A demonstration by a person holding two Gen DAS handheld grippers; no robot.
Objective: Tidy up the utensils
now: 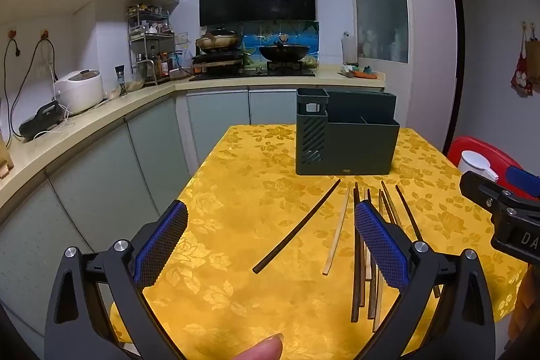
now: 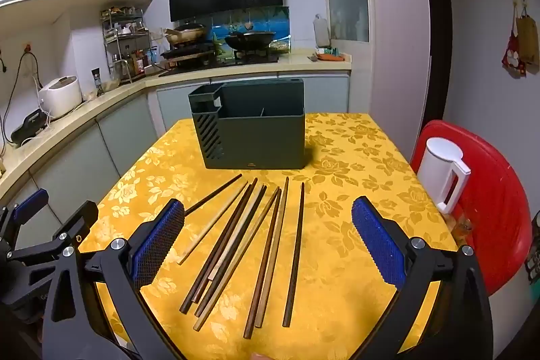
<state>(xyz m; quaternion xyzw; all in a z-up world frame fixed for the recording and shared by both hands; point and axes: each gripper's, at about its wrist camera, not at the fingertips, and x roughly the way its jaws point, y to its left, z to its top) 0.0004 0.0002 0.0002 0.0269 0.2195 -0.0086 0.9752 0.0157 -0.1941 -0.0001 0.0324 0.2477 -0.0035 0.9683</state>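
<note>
Several wooden chopsticks [image 2: 236, 245] lie loose on the yellow tablecloth [image 2: 354, 191], dark and light ones side by side. In the left wrist view they lie [image 1: 341, 225] to the right of centre. A dark green utensil holder [image 2: 251, 127] with open compartments stands upright behind them; it also shows in the left wrist view [image 1: 346, 137]. My left gripper [image 1: 270, 242] is open and empty above the table's near left part. My right gripper [image 2: 268, 238] is open and empty, hovering over the chopsticks.
A red stool [image 2: 489, 208] with a white jug [image 2: 442, 171] stands right of the table. Kitchen counter [image 1: 84, 127] and cabinets run along the left. The right gripper's body shows at the right edge of the left wrist view [image 1: 506, 211].
</note>
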